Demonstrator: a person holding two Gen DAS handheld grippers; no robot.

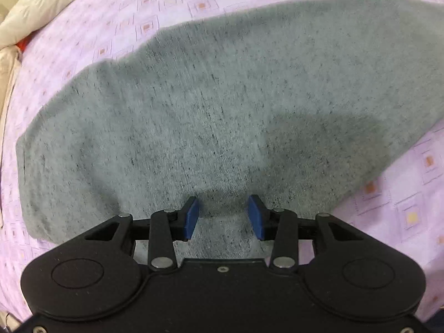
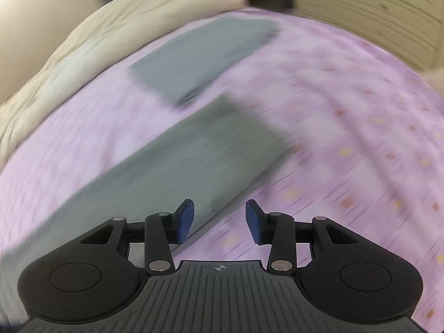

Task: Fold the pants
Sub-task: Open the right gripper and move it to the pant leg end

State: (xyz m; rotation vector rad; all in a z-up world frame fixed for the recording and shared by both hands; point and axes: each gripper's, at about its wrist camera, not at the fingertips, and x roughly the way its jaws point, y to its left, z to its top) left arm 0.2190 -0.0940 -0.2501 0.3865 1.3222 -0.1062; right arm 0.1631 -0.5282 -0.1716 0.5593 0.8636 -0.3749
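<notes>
Grey speckled pants [image 1: 222, 97] lie flat on a lilac patterned bedsheet [image 1: 111, 27] and fill most of the left wrist view. My left gripper [image 1: 223, 205] points down over their near part, its blue pads apart and nothing pinched between them. The right wrist view is blurred. There a long grey stretch of the pants [image 2: 180, 161] runs from lower left toward the middle. My right gripper [image 2: 219, 208] hangs open over its near edge, with the left pad above the cloth and the right pad above the sheet [image 2: 333, 111].
A second grey piece of cloth [image 2: 199, 58], flat and squared, lies further back on the sheet. A beige duvet [image 1: 36, 5] [image 2: 83, 41] is bunched along the bed's far left, with something red [image 1: 22, 45] beside it. A pale wooden panel [image 2: 374, 8] stands at the back right.
</notes>
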